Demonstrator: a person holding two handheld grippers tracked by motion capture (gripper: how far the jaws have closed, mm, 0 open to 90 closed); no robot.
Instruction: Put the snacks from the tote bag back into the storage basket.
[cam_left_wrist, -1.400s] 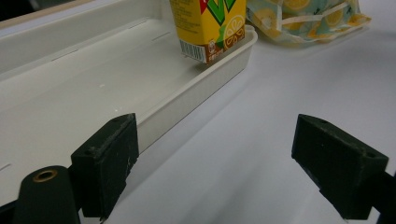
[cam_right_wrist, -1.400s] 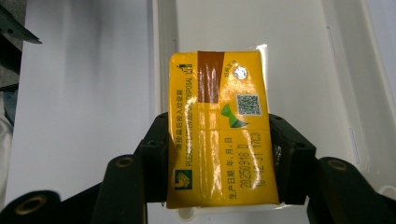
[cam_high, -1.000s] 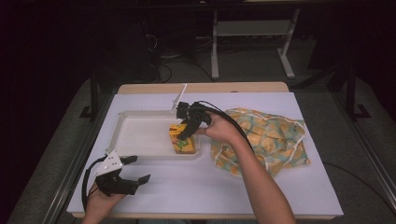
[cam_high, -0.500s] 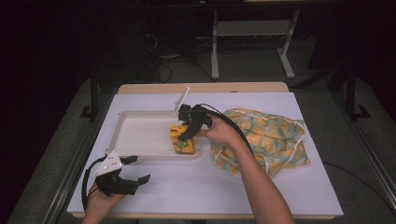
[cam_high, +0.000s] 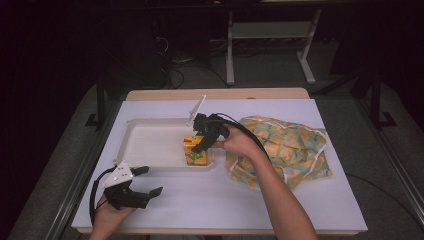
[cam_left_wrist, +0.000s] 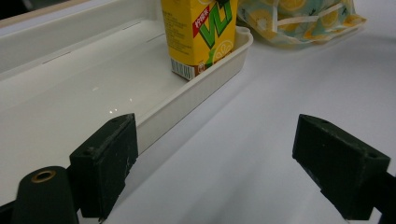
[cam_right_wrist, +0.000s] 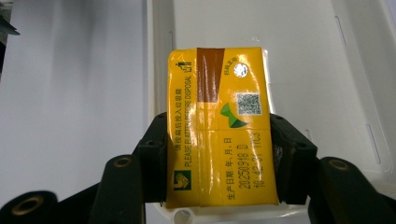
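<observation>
Carton (cam_right_wrist: 219, 130) of lemon tea upright in white tray (cam_high: 150, 145), clamped by right gripper (cam_high: 202, 142). Left gripper (cam_high: 142, 182) wide open, empty, on table (cam_high: 210, 200) beside tray.

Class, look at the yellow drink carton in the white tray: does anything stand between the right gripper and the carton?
Nothing visible does. The right gripper is shut on the yellow drink carton, one of its fingers against each side. The carton stands in the near right corner of the white tray.
</observation>
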